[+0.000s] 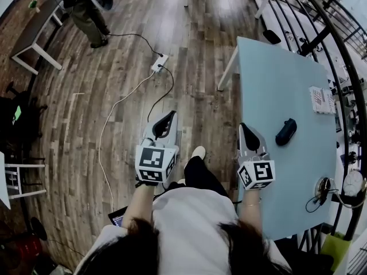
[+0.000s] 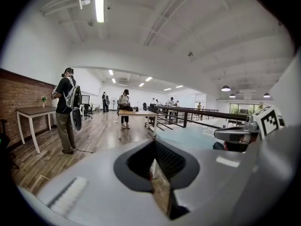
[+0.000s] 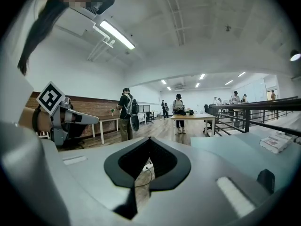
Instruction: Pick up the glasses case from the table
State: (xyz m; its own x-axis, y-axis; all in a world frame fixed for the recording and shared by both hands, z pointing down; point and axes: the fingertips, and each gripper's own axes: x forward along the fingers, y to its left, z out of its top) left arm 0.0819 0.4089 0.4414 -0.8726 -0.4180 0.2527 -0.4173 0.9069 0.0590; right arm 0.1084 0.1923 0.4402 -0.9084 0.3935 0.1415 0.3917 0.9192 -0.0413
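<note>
The glasses case (image 1: 285, 132) is a dark, rounded oblong lying on the pale blue table (image 1: 269, 85) at the right of the head view. It also shows low at the right of the right gripper view, as the case (image 3: 265, 179). My right gripper (image 1: 246, 128) is over the table's near left edge, a short way left of the case and apart from it. Its jaws are shut with nothing in them, as the right gripper (image 3: 149, 138) shows in its own view. My left gripper (image 1: 167, 121) hangs over the wooden floor left of the table, also shut and empty, tips (image 2: 154, 141) meeting.
A small printed box (image 1: 321, 99) lies further back on the table. A round dial (image 1: 354, 182) and a cabled item (image 1: 322, 189) sit by its near right edge. A black railing (image 1: 338, 50) runs along the right. A power strip (image 1: 159, 62) with cables lies on the floor. A person (image 1: 86, 10) stands far left.
</note>
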